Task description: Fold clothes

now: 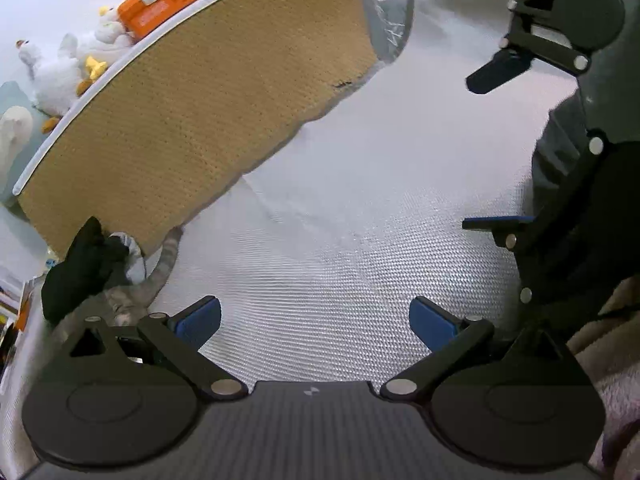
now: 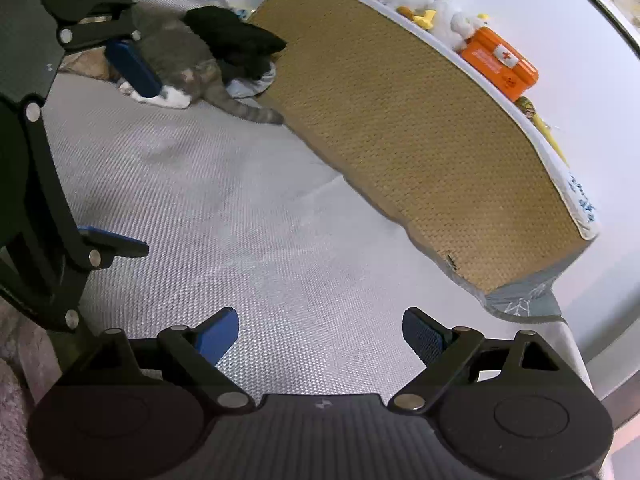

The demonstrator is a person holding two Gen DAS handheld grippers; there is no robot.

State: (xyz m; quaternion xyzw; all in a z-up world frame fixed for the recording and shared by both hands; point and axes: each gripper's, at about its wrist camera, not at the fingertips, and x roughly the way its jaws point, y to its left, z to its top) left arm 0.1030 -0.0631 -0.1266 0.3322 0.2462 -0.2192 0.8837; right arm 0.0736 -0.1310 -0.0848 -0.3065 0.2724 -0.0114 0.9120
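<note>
Lying bunched at about 8 o'clock in the left wrist view, and at about 11 o'clock in the right wrist view: the crumpled black fabric garment (image 1: 80,276), on top of a pale striped piece of cloth (image 1: 133,258), against the end of the tan woven mattress side (image 1: 200,120). No neat fold visible in this heap. Pressed right against it: a grey tabby cat with white paws (image 2: 172,52), tail along the foot of the mattress.

Judging from this, likely trouble: pinching fur or tail instead of cloth when closing near the heap, or startling the cat and getting the clothes dragged or scattered over the white textured mat (image 1: 360,220). Also possible: catching a crease of the mat together with thin cloth.

Left gripper (image 1: 314,320): blue pads spread wide, holding nothing, touching nothing, hovering over bare mat. Right gripper (image 2: 320,332): likewise spread wide and empty, well apart from the garment.
</note>
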